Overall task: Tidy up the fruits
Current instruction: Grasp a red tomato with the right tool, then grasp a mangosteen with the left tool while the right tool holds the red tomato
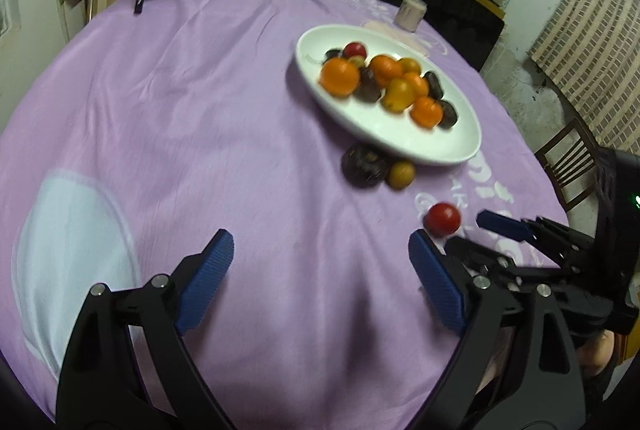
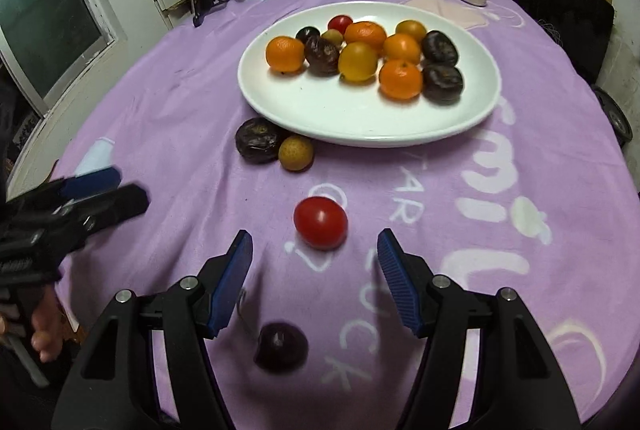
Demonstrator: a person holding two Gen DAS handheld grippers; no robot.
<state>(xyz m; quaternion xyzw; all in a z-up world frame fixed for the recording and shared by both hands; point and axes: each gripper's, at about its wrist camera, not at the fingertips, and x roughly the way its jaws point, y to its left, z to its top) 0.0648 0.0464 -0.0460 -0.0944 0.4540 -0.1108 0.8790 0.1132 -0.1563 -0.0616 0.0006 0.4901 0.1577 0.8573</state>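
Lilac cloth covers the round desk [image 2: 168, 102], where the right gripper [image 2: 314, 250] hangs half open and empty just short of a tomato [image 2: 320, 222], a dark plum [image 2: 281, 347] lying nearer. Left gripper [image 1: 320, 258] gapes wide, empty. Small, smooth and likely soft, the tomato wants gentle pads across its middle; the plate [image 2: 344, 122] waits beyond.
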